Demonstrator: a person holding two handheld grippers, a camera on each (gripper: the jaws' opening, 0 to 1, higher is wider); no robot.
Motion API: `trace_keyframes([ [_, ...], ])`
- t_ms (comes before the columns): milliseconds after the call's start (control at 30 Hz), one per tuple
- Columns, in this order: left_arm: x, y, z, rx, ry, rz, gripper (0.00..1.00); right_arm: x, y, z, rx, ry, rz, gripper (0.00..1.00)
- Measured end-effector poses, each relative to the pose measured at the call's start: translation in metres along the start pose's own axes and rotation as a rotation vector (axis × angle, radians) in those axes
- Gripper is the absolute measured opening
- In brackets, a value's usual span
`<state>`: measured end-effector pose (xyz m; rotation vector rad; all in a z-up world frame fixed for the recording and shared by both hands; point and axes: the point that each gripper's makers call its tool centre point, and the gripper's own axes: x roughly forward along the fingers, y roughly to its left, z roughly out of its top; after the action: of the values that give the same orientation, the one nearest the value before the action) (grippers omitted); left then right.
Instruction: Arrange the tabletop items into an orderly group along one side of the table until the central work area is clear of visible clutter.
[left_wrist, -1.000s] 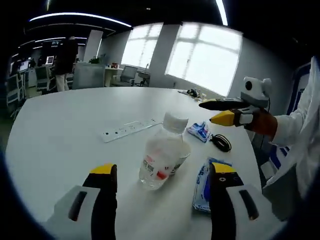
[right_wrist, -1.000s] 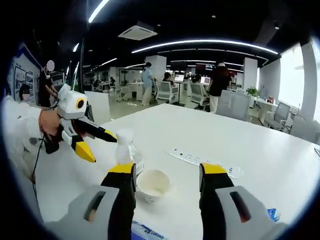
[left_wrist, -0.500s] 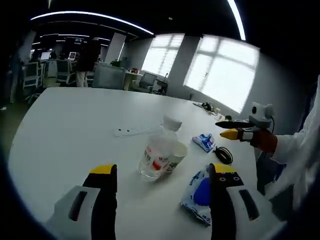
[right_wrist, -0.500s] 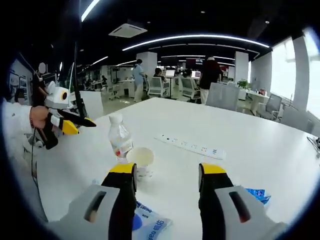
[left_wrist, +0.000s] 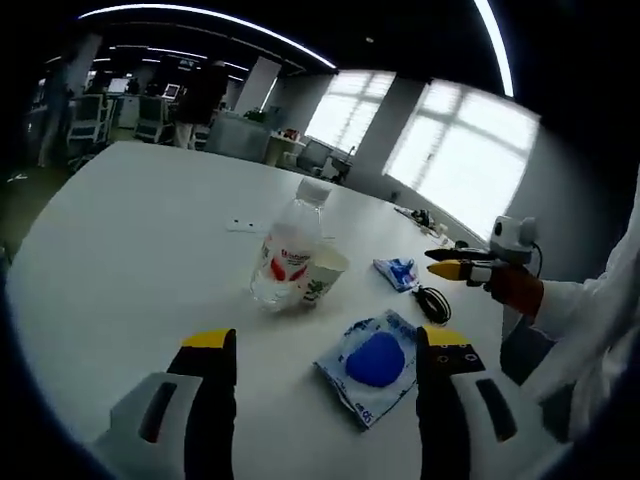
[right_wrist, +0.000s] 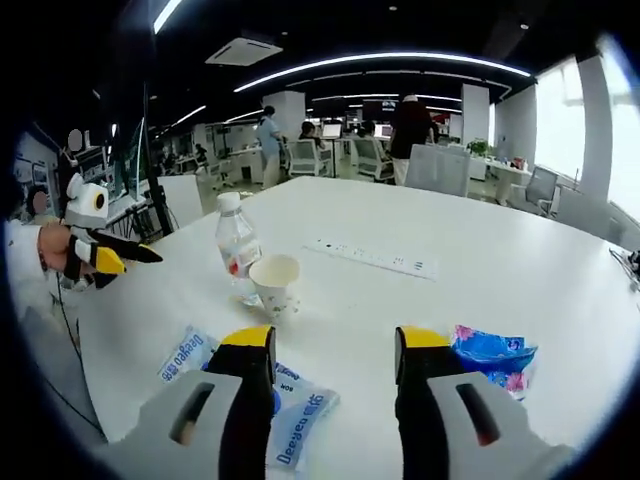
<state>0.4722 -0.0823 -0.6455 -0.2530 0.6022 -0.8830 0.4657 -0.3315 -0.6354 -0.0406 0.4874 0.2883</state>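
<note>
Both grippers hang clear above the table, jaws wide and empty: left gripper (left_wrist: 318, 345), right gripper (right_wrist: 322, 340). Bottle (left_wrist: 284, 250) and cup (left_wrist: 322, 275) touch at the left view's eleven o'clock, blue packet (left_wrist: 372, 362) nearer. The sorting looks barely begun; next comes choosing one item.

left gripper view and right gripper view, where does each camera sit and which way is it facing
Left gripper view: rides on the left gripper, facing across the white table toward the windows; its own open fingers, plus the right gripper and a white sleeve at right.
Right gripper view: rides on the right gripper, facing the office desks; its own open fingers, with the left gripper at left.
Shared: water bottle, paper cup, blue wipes pack, power strip.
</note>
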Motion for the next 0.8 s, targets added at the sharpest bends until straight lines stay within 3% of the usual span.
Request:
trace_keyframes([
  [267, -0.003, -0.009, -0.023, -0.054, -0.004, 0.042, 0.70, -0.012, 0.003, -0.033, 0.045, 0.050, 0.001, 0.45],
  [633, 0.008, -0.038, -0.075, -0.089, 0.081, 0.042, 0.60, -0.027, 0.016, -0.083, 0.110, 0.130, 0.018, 0.41],
  [800, 0.012, -0.041, -0.088, -0.103, 0.098, 0.052, 0.55, -0.028, 0.016, -0.096, 0.141, 0.147, 0.015, 0.38],
])
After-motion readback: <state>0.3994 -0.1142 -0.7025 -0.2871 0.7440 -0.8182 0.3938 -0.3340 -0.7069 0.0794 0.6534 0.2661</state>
